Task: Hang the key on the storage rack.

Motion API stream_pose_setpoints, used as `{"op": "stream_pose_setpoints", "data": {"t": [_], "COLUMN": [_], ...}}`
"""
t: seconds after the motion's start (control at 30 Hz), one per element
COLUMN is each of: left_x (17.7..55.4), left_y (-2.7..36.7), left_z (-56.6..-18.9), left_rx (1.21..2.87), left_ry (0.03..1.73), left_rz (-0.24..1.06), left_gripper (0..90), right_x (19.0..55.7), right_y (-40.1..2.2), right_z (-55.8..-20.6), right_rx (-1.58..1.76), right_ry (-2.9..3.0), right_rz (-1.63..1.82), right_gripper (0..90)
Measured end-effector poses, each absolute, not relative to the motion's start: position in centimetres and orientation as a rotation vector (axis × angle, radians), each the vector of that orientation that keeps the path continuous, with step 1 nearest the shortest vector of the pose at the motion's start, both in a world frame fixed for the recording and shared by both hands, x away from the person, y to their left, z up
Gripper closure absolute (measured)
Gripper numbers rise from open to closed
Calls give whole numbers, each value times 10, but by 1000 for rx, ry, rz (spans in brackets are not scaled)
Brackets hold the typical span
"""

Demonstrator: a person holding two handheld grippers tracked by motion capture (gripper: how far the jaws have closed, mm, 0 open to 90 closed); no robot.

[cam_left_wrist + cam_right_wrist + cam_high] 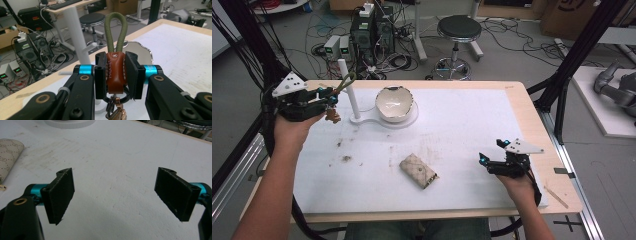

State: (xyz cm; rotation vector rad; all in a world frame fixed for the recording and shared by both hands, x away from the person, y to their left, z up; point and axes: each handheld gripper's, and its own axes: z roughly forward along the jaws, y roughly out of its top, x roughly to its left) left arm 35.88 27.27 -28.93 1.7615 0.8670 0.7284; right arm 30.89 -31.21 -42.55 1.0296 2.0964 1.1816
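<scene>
My left gripper (115,75) is shut on the brown leather tab of a keychain (115,73). Its green cord loop (115,32) stands up above the jaws, and a ring with small charms hangs below. In the high view that gripper (330,96) is raised at the table's far left, with the green loop (345,82) right beside the white post (349,90) of a stand. A white bowl (394,104) rests on the stand's round base. My right gripper (492,156) hovers low at the near right, open, with nothing between its pads (61,195).
A beige patterned pouch (418,171) lies at the middle front of the white mat (452,125); its edge shows as the pouch (8,155) in the right gripper view. Beyond the far table edge stand a stool (458,30), computers and cables.
</scene>
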Motion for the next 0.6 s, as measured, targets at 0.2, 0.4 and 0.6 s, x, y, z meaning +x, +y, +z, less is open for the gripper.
{"op": "stream_pose_setpoints", "data": {"t": [0.2, 0.4, 0.6], "left_x": [364, 368, 371], "left_y": [281, 282, 289], "left_z": [-293, -300, -309], "left_rx": [1756, 1773, 1763], "left_ry": [899, 921, 962], "left_rz": [731, 738, 739], "left_gripper": [713, 713, 708], "right_x": [310, 310, 310], "right_y": [-312, -313, -312], "right_z": [-427, -427, -427], "right_rx": [1034, 1040, 1039], "right_ry": [2099, 2099, 2103], "right_rz": [1180, 1176, 1170], "right_gripper": [165, 165, 164]}}
